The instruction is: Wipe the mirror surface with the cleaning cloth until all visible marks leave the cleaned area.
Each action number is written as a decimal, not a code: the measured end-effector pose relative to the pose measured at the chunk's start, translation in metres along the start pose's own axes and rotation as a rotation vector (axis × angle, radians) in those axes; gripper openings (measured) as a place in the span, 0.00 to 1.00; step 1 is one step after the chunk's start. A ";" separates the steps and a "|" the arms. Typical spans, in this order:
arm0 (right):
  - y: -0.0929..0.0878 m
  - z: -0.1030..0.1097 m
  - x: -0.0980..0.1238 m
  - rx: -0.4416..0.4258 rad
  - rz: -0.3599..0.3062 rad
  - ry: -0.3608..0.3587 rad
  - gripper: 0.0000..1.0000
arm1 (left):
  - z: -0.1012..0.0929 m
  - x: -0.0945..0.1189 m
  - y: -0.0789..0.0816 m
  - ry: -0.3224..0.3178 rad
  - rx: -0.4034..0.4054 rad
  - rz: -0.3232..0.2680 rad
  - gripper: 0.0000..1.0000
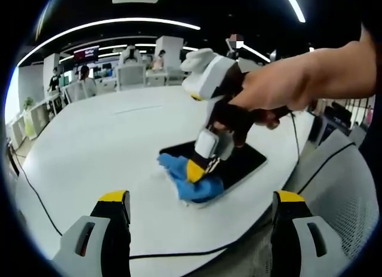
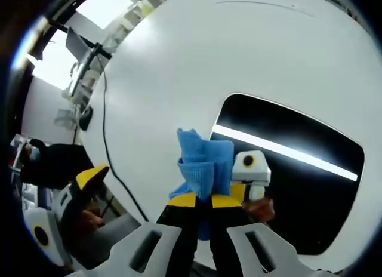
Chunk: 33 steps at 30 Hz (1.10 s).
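Note:
A dark rectangular mirror point(image 1: 246, 162) lies flat on the white table point(image 1: 107, 145) near its edge. A blue cleaning cloth point(image 1: 178, 171) is bunched over the mirror's near-left corner. A hand holds my right gripper point(image 1: 197, 170) down on the cloth. In the right gripper view that gripper point(image 2: 204, 200) is shut on the blue cloth point(image 2: 206, 160), pressed at the left end of the mirror point(image 2: 298, 187), whose glass reflects a ceiling light strip and the gripper. My left gripper point(image 1: 202, 198) hangs open short of the table, with nothing between its fingers.
A black cable point(image 1: 36, 196) runs along the table's near edge and another cable point(image 2: 110, 151) trails off the table. One yellow-tipped finger point(image 2: 91, 177) of the left gripper shows beyond the table rim. Desks, screens and several people point(image 1: 83, 80) are far behind.

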State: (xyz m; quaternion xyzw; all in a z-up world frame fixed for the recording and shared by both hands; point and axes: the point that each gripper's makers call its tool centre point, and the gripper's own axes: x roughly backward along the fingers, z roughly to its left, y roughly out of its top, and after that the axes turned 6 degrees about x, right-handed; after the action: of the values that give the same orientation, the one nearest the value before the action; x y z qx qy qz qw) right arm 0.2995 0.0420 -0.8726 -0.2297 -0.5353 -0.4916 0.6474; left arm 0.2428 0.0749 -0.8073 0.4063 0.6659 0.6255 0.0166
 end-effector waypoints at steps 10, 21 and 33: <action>0.013 -0.005 0.001 -0.004 0.001 -0.001 0.01 | 0.000 0.001 0.000 0.002 0.004 0.002 0.99; 0.035 -0.016 -0.003 -0.004 -0.001 -0.009 0.00 | 0.000 0.000 0.000 0.001 0.007 0.005 0.99; 0.058 -0.028 -0.002 0.016 -0.011 -0.028 0.00 | -0.001 0.000 -0.003 -0.003 0.008 0.020 0.99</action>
State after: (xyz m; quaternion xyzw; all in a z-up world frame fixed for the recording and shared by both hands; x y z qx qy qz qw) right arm 0.3637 0.0436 -0.8697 -0.2284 -0.5495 -0.4874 0.6390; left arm 0.2411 0.0744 -0.8095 0.4139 0.6642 0.6225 0.0100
